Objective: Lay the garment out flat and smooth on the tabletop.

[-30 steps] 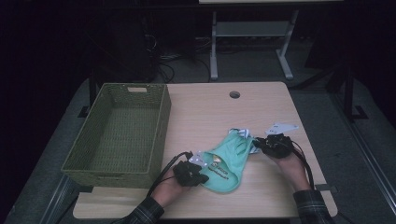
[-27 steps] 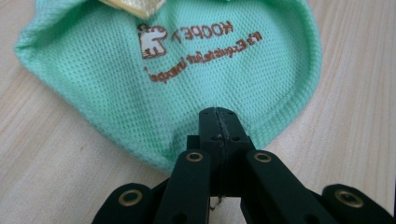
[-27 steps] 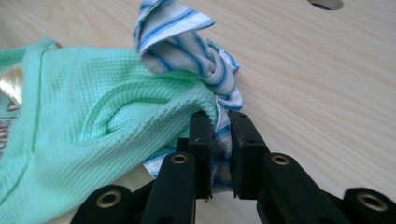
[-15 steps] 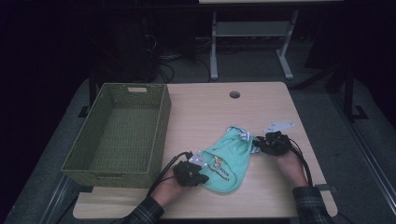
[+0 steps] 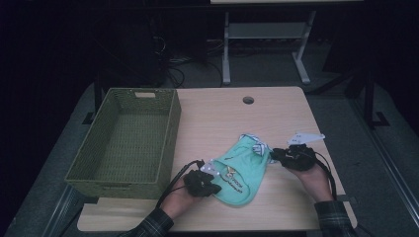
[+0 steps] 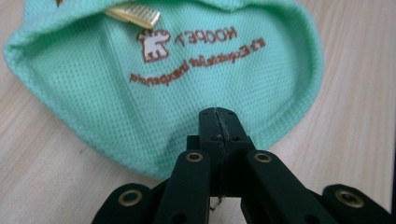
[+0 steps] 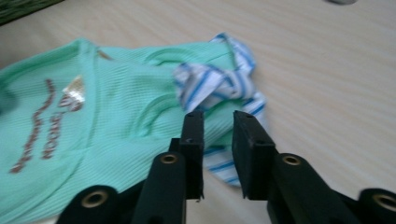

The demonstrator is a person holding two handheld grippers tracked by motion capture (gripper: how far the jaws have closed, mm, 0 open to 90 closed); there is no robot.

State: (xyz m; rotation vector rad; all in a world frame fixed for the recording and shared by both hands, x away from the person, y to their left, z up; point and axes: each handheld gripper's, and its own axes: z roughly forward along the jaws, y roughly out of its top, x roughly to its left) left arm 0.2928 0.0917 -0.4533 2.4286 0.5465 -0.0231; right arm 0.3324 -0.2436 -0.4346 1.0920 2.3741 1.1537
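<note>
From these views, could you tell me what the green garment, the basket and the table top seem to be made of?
Green garment: soft knit fabric, matte, with a fine mesh of tiny holes; striped woven-looking trim.
Basket: olive woven material, plastic or dyed wicker, I cannot tell which; the walls show a regular weave.
Table top: pale wood-grain surface, probably laminate, smooth with a faint sheen.

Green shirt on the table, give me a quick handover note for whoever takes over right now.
Left gripper: jaws shut, at the hem of the green shirt; whether it pinches cloth is unclear.
Right gripper: open, jaws astride the blue-striped trim, not clamped.
The shirt lies flat on the table, beside the wicker basket, which holds nothing.
Done: nothing evident. Left: probably grip the trim, then handle the shirt.
</note>
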